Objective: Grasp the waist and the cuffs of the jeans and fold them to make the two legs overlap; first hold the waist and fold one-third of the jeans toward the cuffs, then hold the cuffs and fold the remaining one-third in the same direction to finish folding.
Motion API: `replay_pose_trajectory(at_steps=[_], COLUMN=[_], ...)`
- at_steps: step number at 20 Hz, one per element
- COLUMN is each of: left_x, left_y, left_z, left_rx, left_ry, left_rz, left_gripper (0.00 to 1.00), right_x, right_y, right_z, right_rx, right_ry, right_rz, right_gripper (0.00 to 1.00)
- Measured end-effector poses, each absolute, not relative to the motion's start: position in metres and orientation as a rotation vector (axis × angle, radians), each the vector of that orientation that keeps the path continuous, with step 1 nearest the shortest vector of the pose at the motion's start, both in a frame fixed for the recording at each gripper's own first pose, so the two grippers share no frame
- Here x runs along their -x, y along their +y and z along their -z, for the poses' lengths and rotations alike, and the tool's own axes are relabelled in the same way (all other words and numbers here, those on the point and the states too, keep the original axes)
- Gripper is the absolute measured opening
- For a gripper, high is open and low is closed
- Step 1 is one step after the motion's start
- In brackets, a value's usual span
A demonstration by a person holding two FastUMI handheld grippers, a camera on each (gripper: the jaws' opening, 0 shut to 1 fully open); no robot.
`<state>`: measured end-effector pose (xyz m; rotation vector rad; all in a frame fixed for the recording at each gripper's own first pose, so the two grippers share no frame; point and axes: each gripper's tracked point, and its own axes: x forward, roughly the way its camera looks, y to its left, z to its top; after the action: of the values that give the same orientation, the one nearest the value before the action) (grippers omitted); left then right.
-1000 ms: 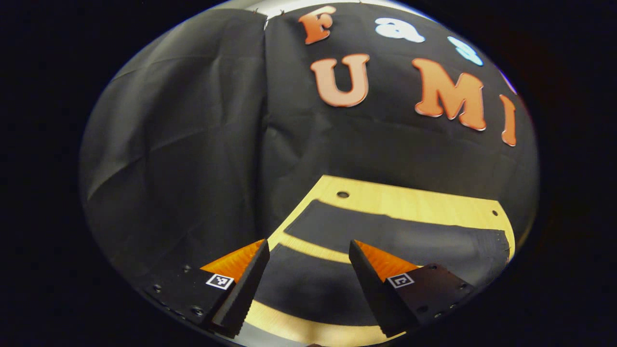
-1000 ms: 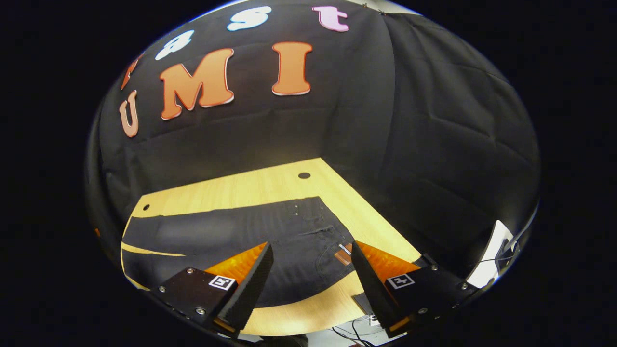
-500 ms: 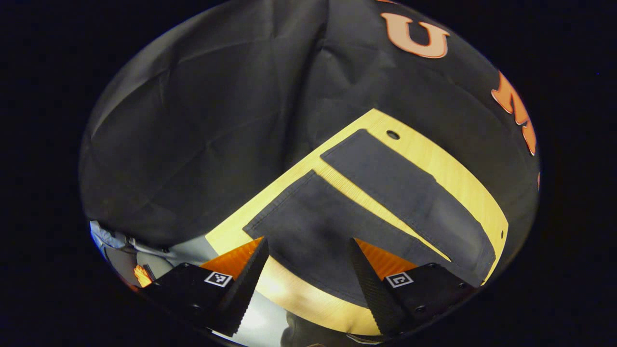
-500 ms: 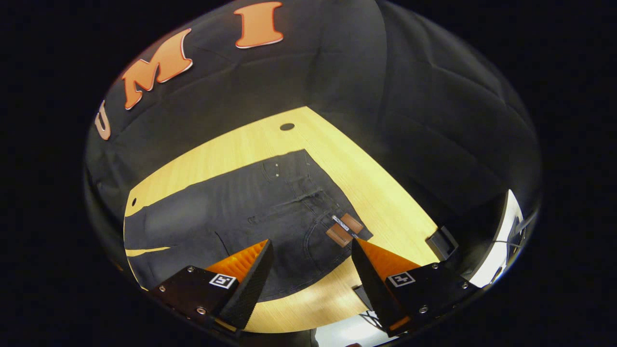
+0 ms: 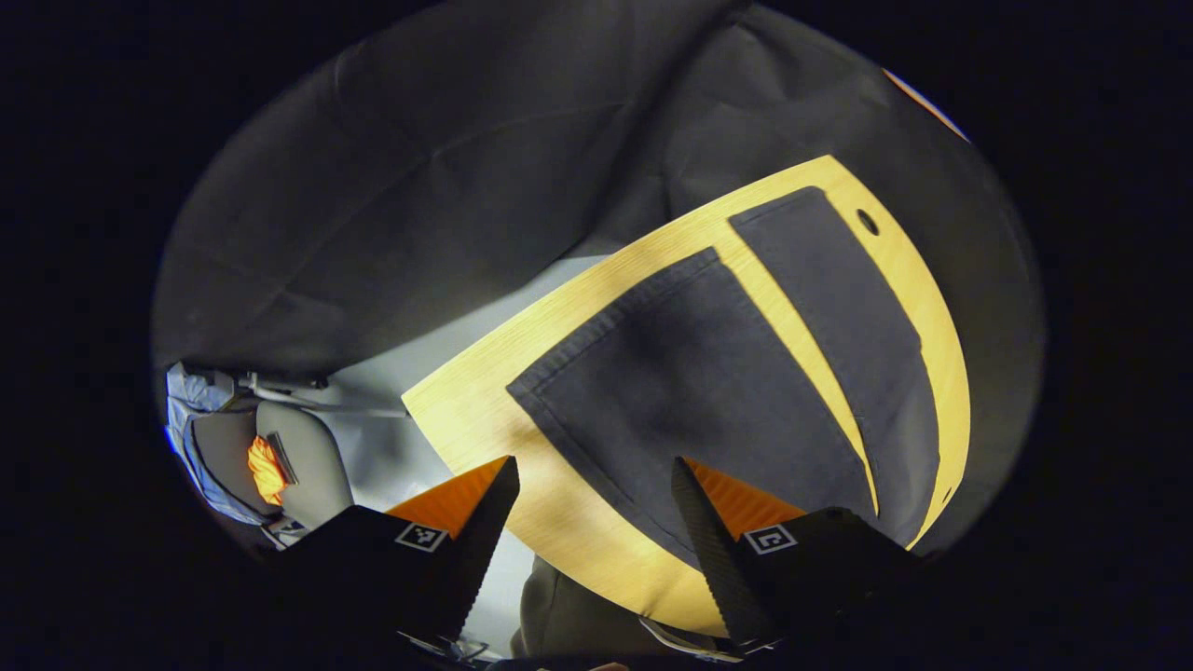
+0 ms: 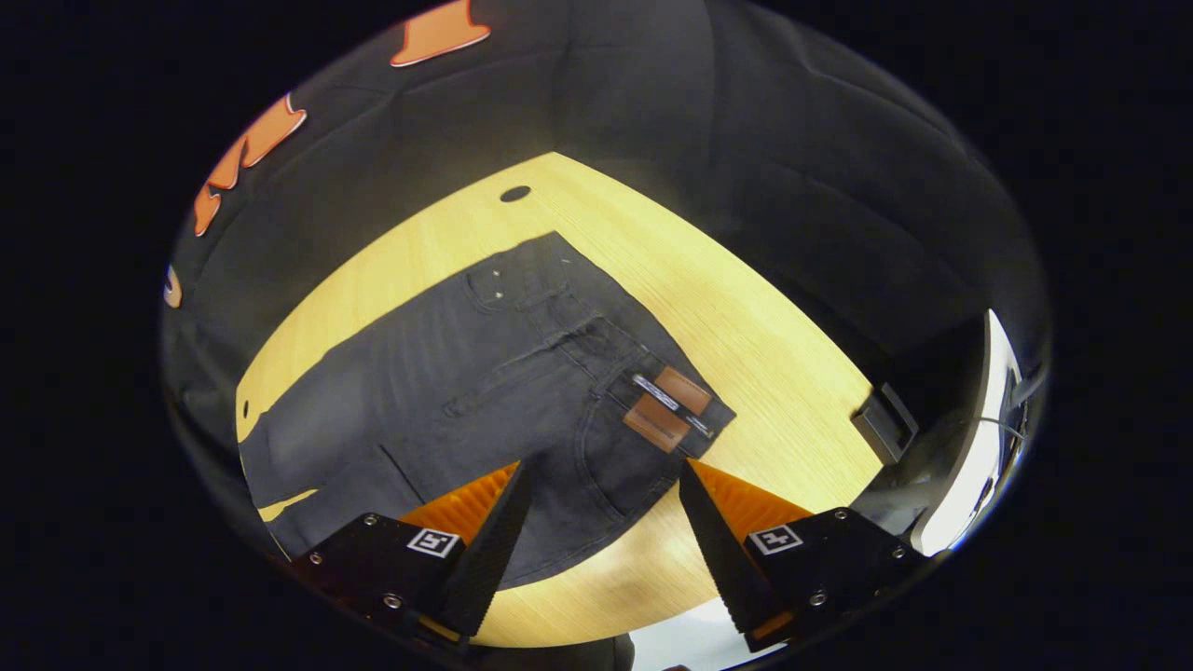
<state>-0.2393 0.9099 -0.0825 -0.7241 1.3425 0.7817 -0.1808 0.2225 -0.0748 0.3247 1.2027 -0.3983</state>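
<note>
Hovering above the jeans (image 6: pixel 485 373), which lie flat and unfolded on the desk (image 6: pixel 746 326), we judge the step in hand to be the first grasp, at waist and cuffs, so that one leg can be laid over the other. To do it well we should bring each gripper down at the near edge of the denim, slide one finger under the cloth and one over it, and close only once the hem or waistband sits well between them; then we lift both ends together and carry them evenly across, so the legs meet edge to edge without a twist. The left gripper (image 5: pixel 587 522) hangs with its fingers apart and nothing between them, above the near leg (image 5: pixel 690 401), whose cuff (image 5: pixel 606 326) lies just ahead of the fingertips, toward the desk's end; the far leg (image 5: pixel 839 317) lies beside it with a strip of bare desk between. The right gripper (image 6: pixel 601 531) is likewise spread wide and holds nothing, poised above the near side of the jeans at the waist end; the waistband, with its brown patch (image 6: pixel 671 405), lies just ahead of the fingertips, close to the right-hand finger. Neither gripper touches the cloth yet, as far as we can tell.
</note>
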Motion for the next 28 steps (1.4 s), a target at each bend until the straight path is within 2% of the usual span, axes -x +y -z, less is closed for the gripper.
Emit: replay_pose_trajectory(at_steps=[11,13,14,15,19,20,21,22,24,26,27,28], left_x=[0.238,0.231,0.23,0.229,0.228,0.231,0.23,0.228,0.222,0.218,0.212,0.207], left_y=[0.93,0.926,0.927,0.925,0.923,0.925,0.925,0.924,0.923,0.923,0.918,0.917], left_z=[0.132,0.141,0.143,0.141,0.143,0.143,0.144,0.143,0.144,0.142,0.143,0.142], left_rx=[0.731,0.782,0.79,0.802,0.885,0.888,0.888,0.891,0.876,0.858,0.863,0.852], left_ry=[1.489,1.479,1.476,1.476,1.448,1.446,1.444,1.442,1.445,1.442,1.436,1.44], left_rz=[-0.895,-0.907,-0.925,-0.929,-0.946,-0.953,-0.955,-0.955,-0.937,-0.909,-0.896,-0.876], left_gripper=[0.98,0.98,0.97,0.9,0.85,0.85,0.86,0.86,0.77,0.62,0.46,0.3], right_x=[0.199,0.197,0.198,0.199,0.206,0.197,0.199,0.199,0.193,0.192,0.189,0.182], right_y=[0.215,0.218,0.217,0.214,0.214,0.208,0.209,0.211,0.216,0.217,0.219,0.22], right_z=[0.12,0.125,0.128,0.13,0.14,0.135,0.141,0.14,0.142,0.143,0.143,0.144], right_rx=[-0.398,-0.416,-0.411,-0.404,-0.483,-0.494,-0.503,-0.501,-0.5,-0.542,-0.6,-0.668], right_ry=[1.338,1.351,1.363,1.369,1.4,1.37,1.388,1.402,1.433,1.451,1.434,1.397], right_rz=[0.494,0.507,0.515,0.53,0.588,0.604,0.617,0.631,0.603,0.615,0.632,0.643], right_gripper=[0.96,0.95,0.95,0.95,0.96,0.97,0.94,0.95,0.93,0.73,0.69,0.52])
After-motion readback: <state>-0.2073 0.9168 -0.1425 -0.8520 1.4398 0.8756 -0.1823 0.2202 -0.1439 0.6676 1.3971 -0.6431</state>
